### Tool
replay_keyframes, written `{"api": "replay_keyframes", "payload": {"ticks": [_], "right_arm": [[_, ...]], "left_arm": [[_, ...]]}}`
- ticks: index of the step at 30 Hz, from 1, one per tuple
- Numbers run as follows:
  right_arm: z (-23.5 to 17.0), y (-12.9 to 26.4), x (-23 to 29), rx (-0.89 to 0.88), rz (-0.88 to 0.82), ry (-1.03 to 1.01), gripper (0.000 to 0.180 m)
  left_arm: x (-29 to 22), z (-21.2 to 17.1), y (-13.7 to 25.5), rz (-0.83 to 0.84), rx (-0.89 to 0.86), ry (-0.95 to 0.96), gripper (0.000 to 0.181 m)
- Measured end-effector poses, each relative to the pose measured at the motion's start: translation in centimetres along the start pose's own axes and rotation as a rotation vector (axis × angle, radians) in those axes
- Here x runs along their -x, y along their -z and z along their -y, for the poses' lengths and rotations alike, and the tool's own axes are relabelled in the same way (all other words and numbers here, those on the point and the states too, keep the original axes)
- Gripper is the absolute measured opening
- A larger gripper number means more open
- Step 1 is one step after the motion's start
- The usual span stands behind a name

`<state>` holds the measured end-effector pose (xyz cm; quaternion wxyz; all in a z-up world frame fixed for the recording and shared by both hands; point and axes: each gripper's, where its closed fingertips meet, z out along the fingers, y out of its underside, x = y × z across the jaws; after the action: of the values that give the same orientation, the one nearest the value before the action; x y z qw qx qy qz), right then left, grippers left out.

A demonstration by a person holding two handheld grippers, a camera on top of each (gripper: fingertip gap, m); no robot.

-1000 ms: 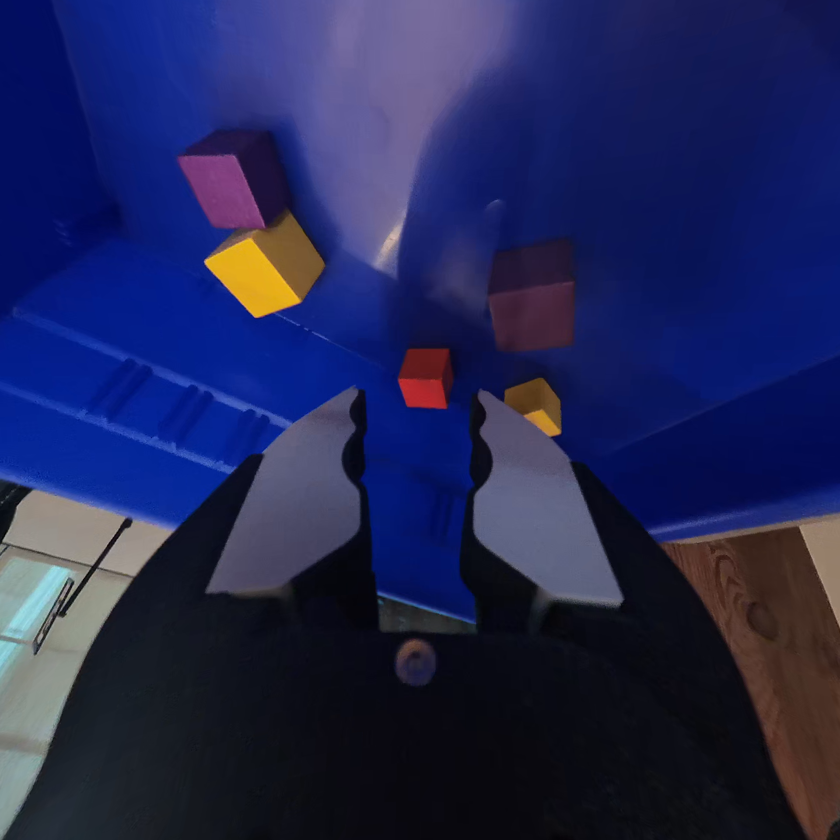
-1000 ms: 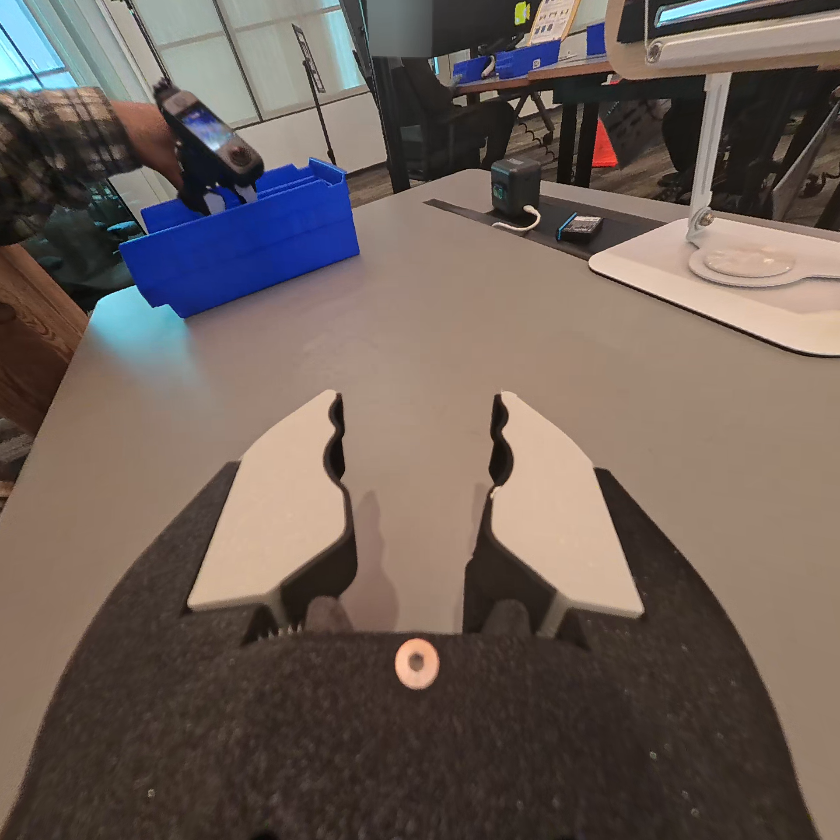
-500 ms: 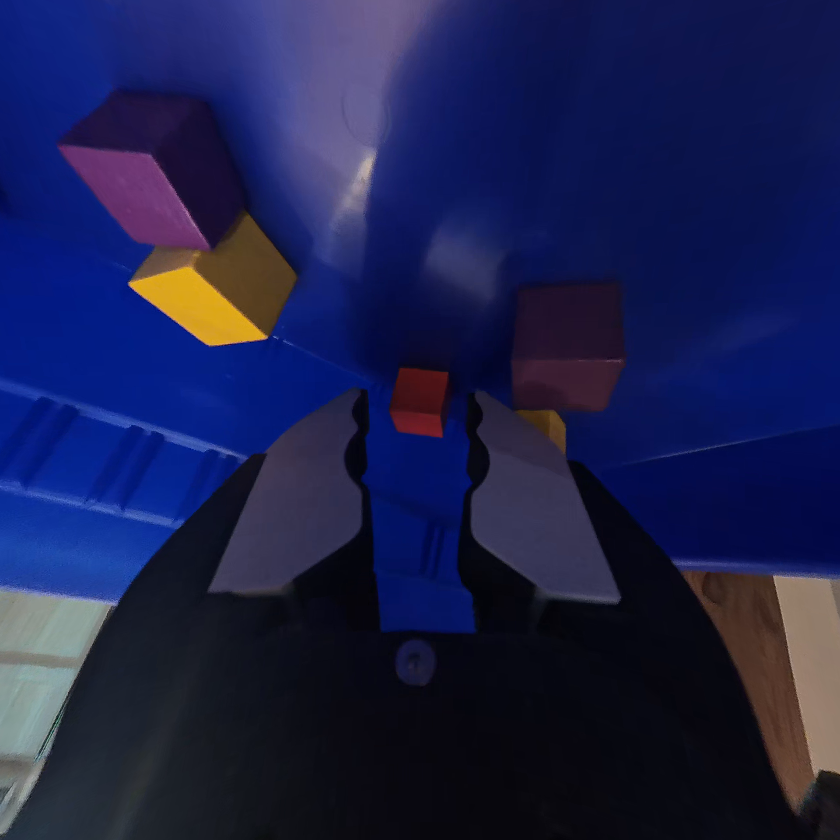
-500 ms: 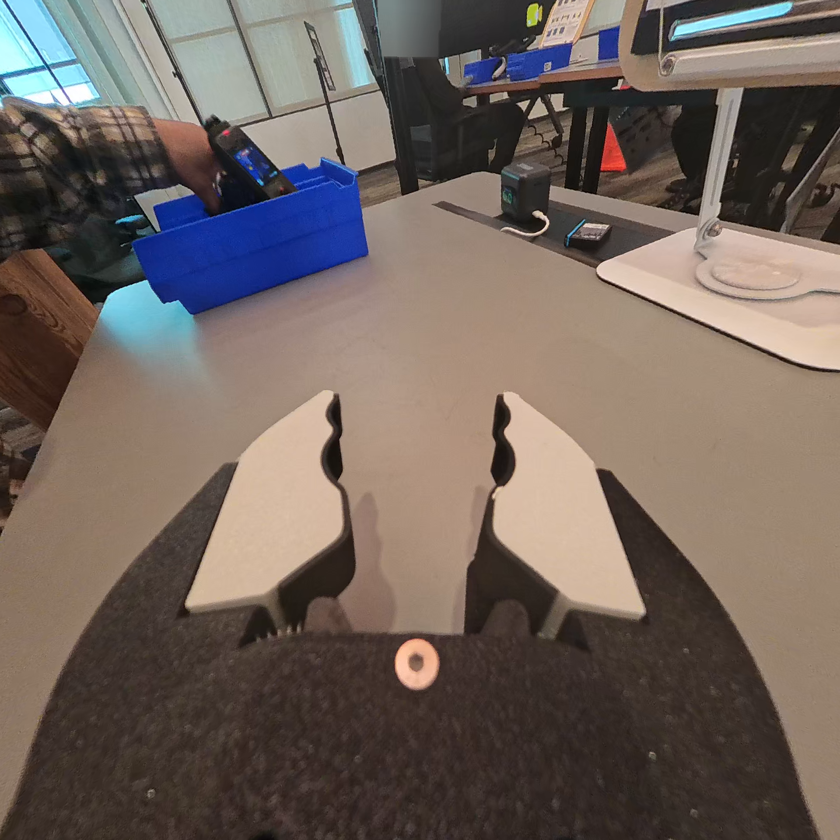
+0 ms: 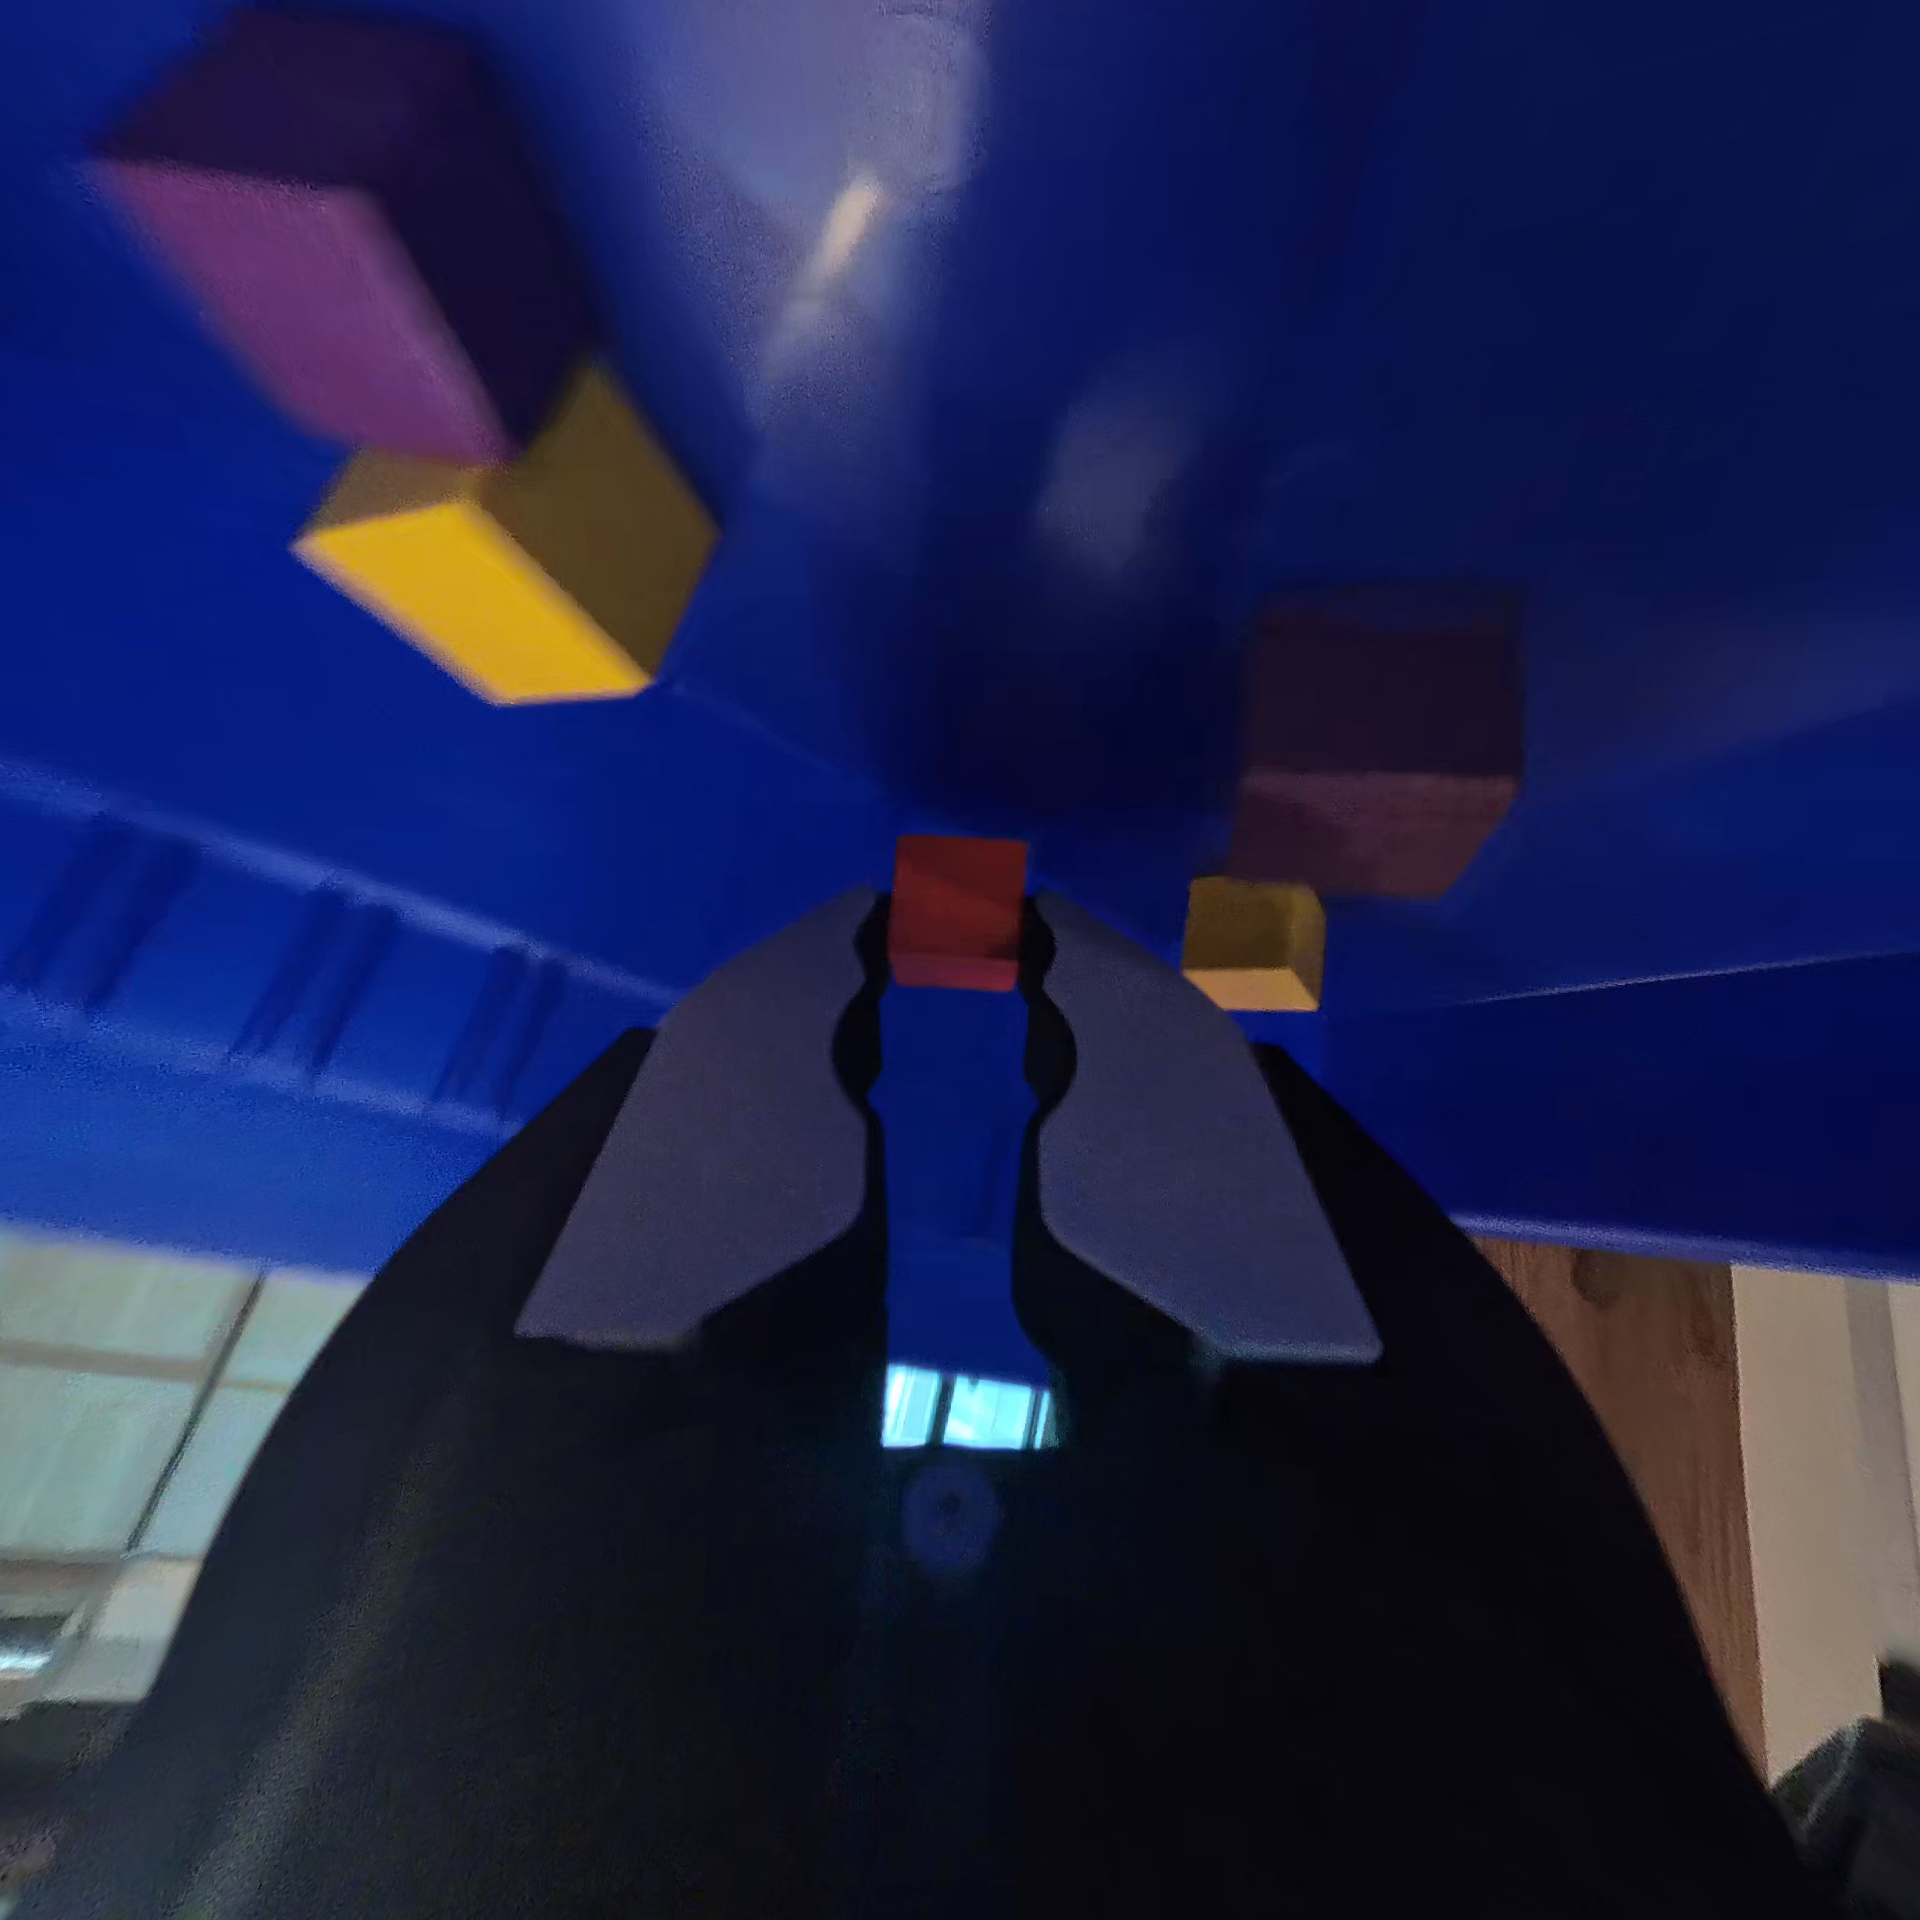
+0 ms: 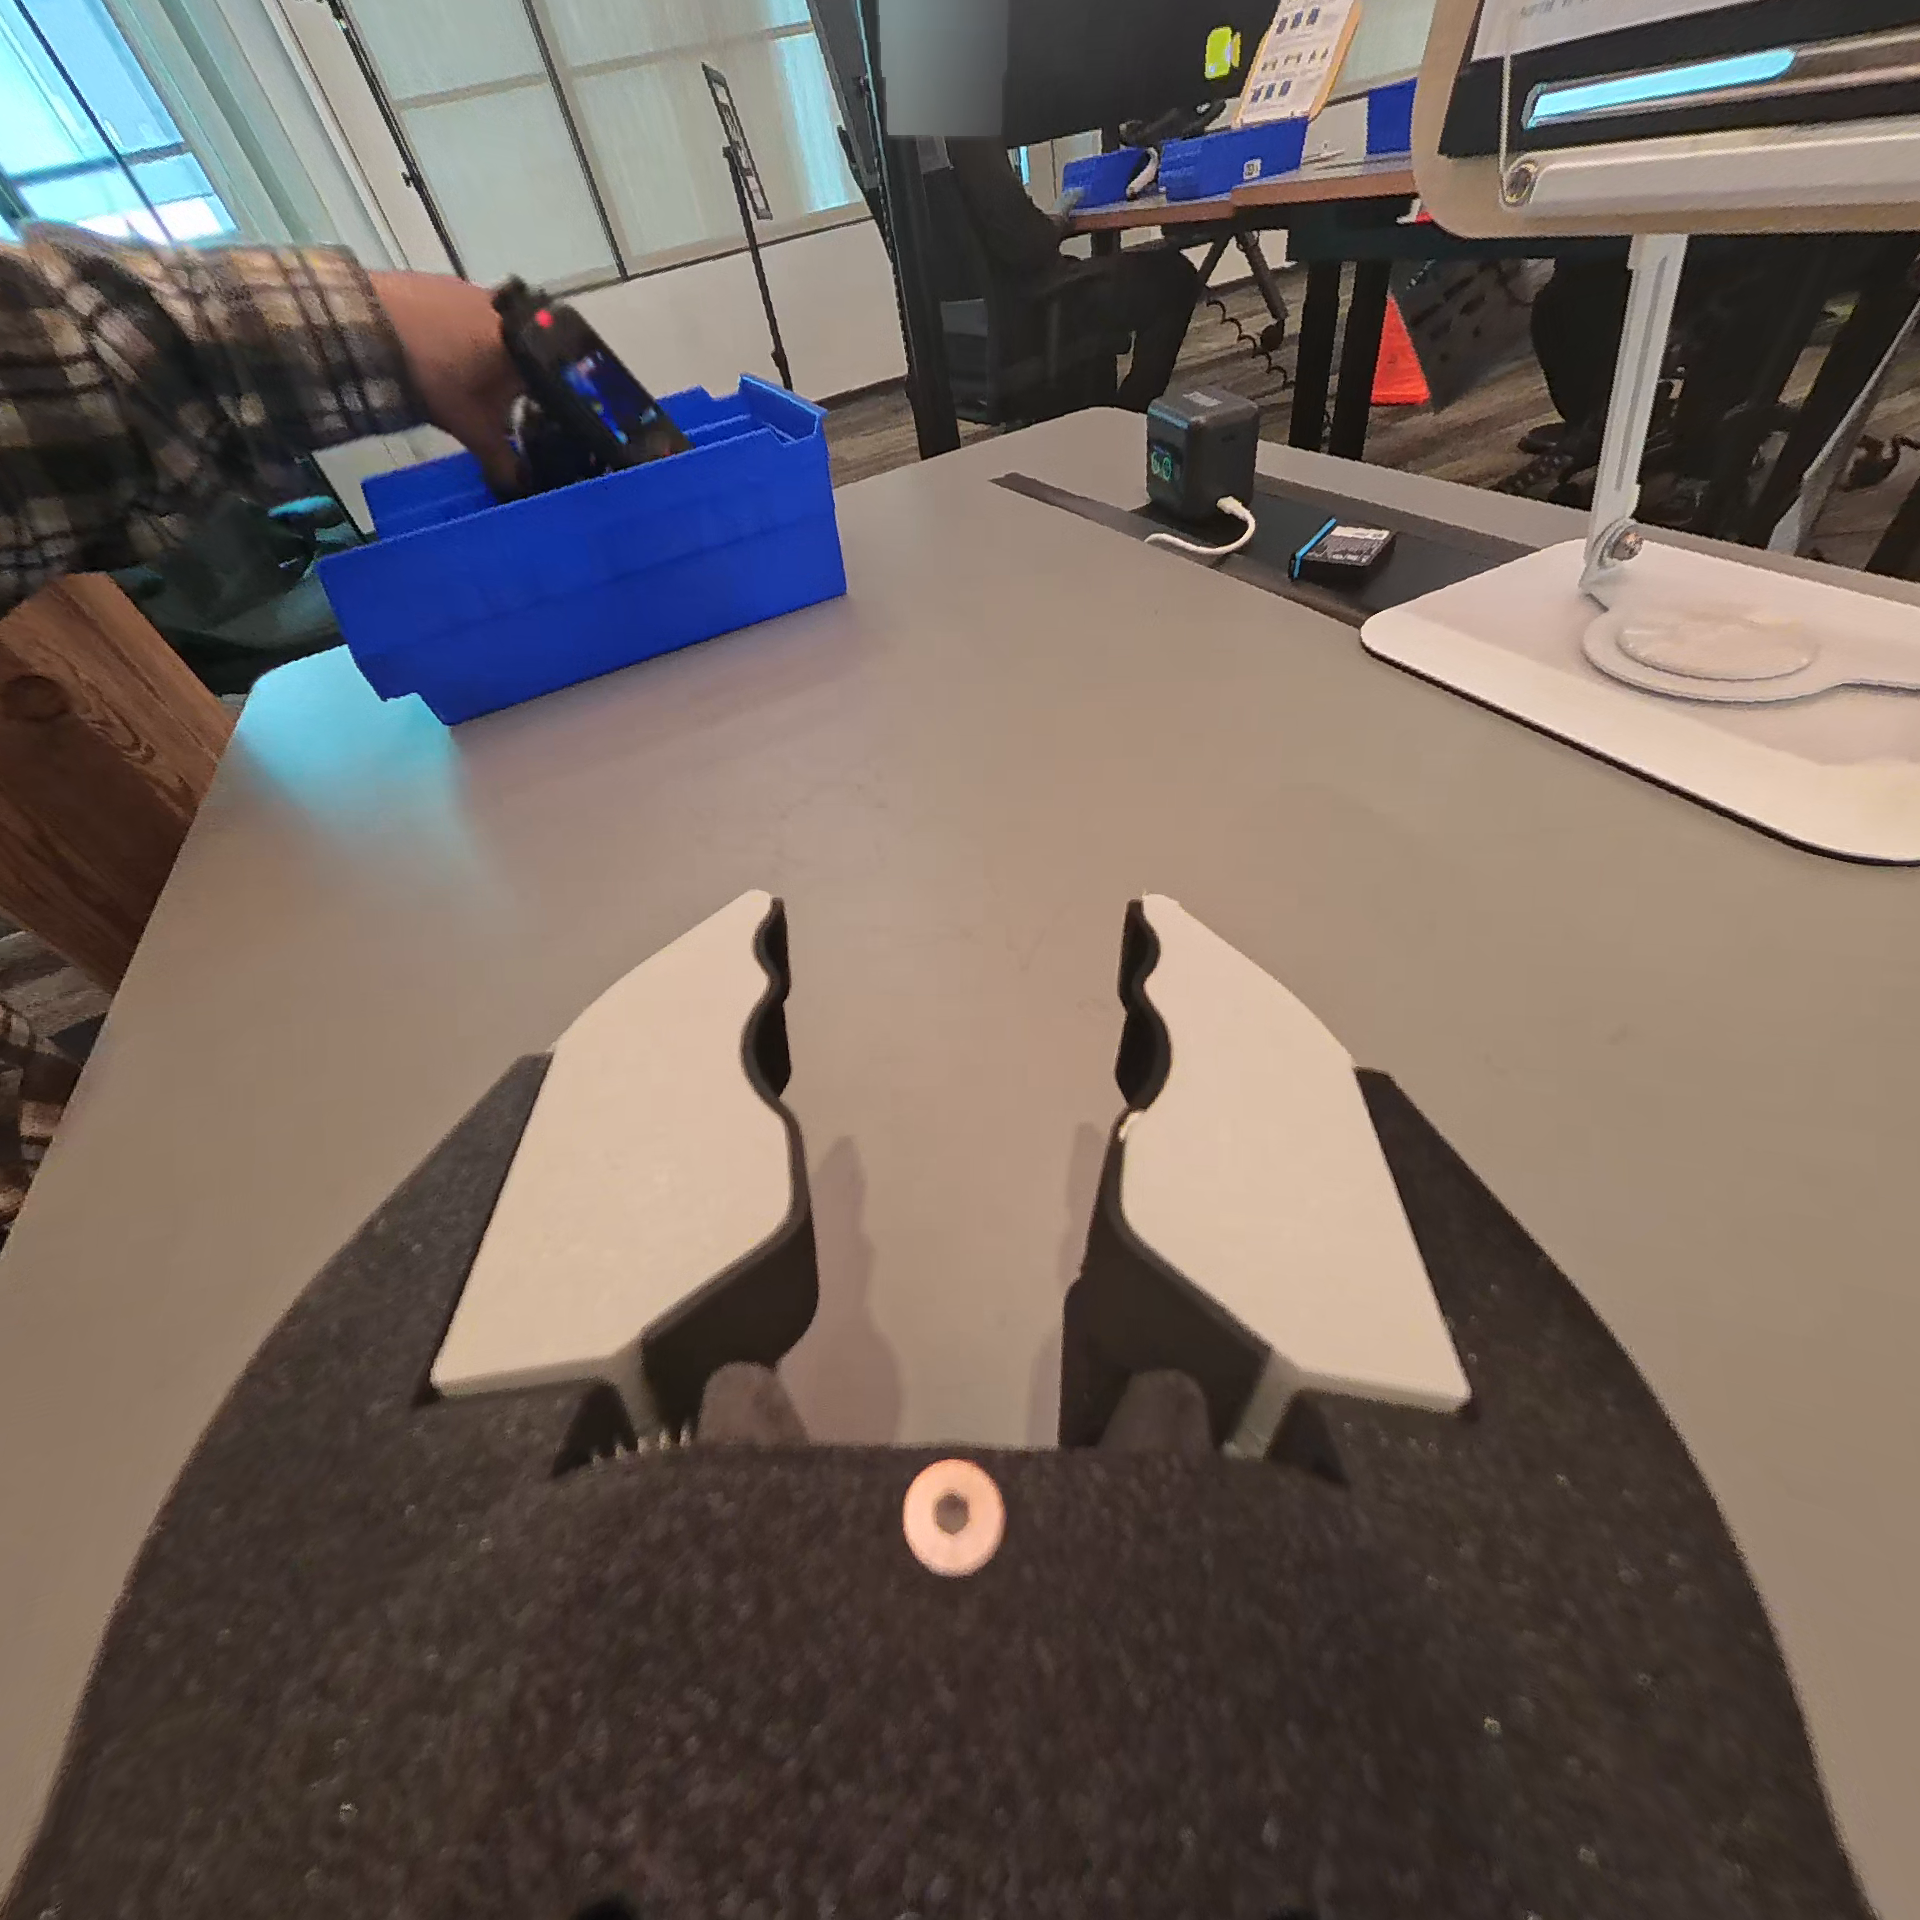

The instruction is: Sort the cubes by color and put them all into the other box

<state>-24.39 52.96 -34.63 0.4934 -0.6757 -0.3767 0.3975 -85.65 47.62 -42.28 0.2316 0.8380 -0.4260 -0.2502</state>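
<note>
Reaching into blue box [image 5: 1558, 312], left gripper [image 5: 958, 914] pinching small red cube [image 5: 958, 914] at tips, jaws nearly closed on it. Right gripper [image 6: 954, 914] idle, gaping, empty. Pick step; next likely lift clear, avoiding yellow cube [image 5: 1252, 943] just right of tips.

**An office workroom with desks and tall windows**

A wide grey table [image 6: 1039, 779] fills the near ground, a white monitor stand [image 6: 1662, 665] on its right side and a small black charger [image 6: 1200, 452] on a dark mat far across it. Beyond stand more desks [image 6: 1247, 197] carrying blue bins [image 6: 1226, 161], a dark office chair [image 6: 997, 312], patterned carpet [image 6: 1195, 384] and floor-to-ceiling windows [image 6: 520, 135] at far left.
</note>
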Motion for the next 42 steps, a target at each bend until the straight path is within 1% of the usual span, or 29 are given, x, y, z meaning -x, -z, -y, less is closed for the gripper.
{"api": "replay_keyframes", "payload": {"ticks": [1,3,5,7,9,11,13,14,16,18,21,23,25,28,30,33,34,35,37,39,40,42], "right_arm": [[-0.1,0.0,-0.1,0.001,0.000,-0.004,0.061],[-0.2,-0.1,-0.1,0.003,0.004,-0.017,0.061],[-0.2,-0.2,0.0,-0.003,0.017,-0.040,0.061],[-0.1,-0.4,0.5,-0.008,0.053,-0.083,0.061],[0.2,-0.9,1.3,-0.030,0.111,-0.165,0.063],[1.2,-1.6,2.5,-0.079,0.202,-0.294,0.066],[2.7,-2.4,4.1,-0.112,0.321,-0.457,0.070],[3.5,-2.8,5.0,-0.117,0.381,-0.538,0.071],[4.7,-3.7,6.4,-0.093,0.447,-0.662,0.069],[5.4,-4.7,7.6,-0.025,0.450,-0.710,0.067],[5.3,-5.9,8.1,0.118,0.375,-0.686,0.066],[5.2,-6.3,7.9,0.171,0.334,-0.692,0.065],[5.1,-6.5,7.6,0.201,0.314,-0.718,0.063],[4.8,-6.9,7.6,0.224,0.323,-0.752,0.059],[4.5,-7.1,7.7,0.234,0.339,-0.765,0.054],[4.4,-7.5,8.2,0.233,0.379,-0.780,0.041],[4.8,-7.4,8.5,0.220,0.418,-0.788,0.028],[5.0,-7.2,8.7,0.216,0.435,-0.786,0.022],[5.0,-6.8,8.6,0.233,0.421,-0.731,0.022],[5.2,-5.6,7.9,0.241,0.384,-0.673,0.022],[5.6,-4.4,7.1,0.236,0.358,-0.653,0.022],[6.5,-1.1,4.2,0.231,0.257,-0.612,0.022]], "left_arm": [[0.5,-0.1,0.8,0.017,-0.048,0.032,0.023],[1.8,-0.5,3.1,0.054,-0.188,0.119,0.023],[3.0,-0.5,6.3,0.104,-0.392,0.207,0.023],[3.7,0.3,10.9,0.169,-0.648,0.270,0.023],[3.1,1.9,16.9,0.237,-0.960,0.290,0.023],[0.7,4.0,23.4,0.279,-1.271,0.263,0.023],[-2.8,6.4,29.3,0.311,-1.524,0.207,0.023],[-4.8,7.8,31.7,0.312,-1.624,0.175,0.022],[-9.0,11.2,35.4,0.292,-1.754,0.112,0.022],[-12.8,15.1,37.5,0.273,-1.789,0.042,0.022],[-16.8,20.4,39.0,0.312,-1.757,-0.048,0.022],[-18.7,22.8,39.5,0.314,-1.739,-0.089,0.023],[-19.9,24.3,40.2,0.314,-1.748,-0.116,0.023],[-21.1,25.3,41.0,0.283,-1.786,-0.132,0.022],[-21.6,25.6,41.3,0.278,-1.802,-0.136,0.022],[-22.0,25.5,41.8,0.268,-1.833,-0.131,0.022],[-22.1,25.6,41.9,0.260,-1.834,-0.131,0.022],[-22.2,25.7,41.9,0.256,-1.837,-0.127,0.022],[-22.6,25.7,42.1,0.223,-1.873,-0.128,0.022],[-23.3,25.7,42.4,0.136,-1.924,-0.127,0.030],[-23.6,25.6,42.4,0.084,-1.947,-0.125,0.038],[-24.3,25.8,42.3,-0.014,-1.975,-0.125,0.051]]}}
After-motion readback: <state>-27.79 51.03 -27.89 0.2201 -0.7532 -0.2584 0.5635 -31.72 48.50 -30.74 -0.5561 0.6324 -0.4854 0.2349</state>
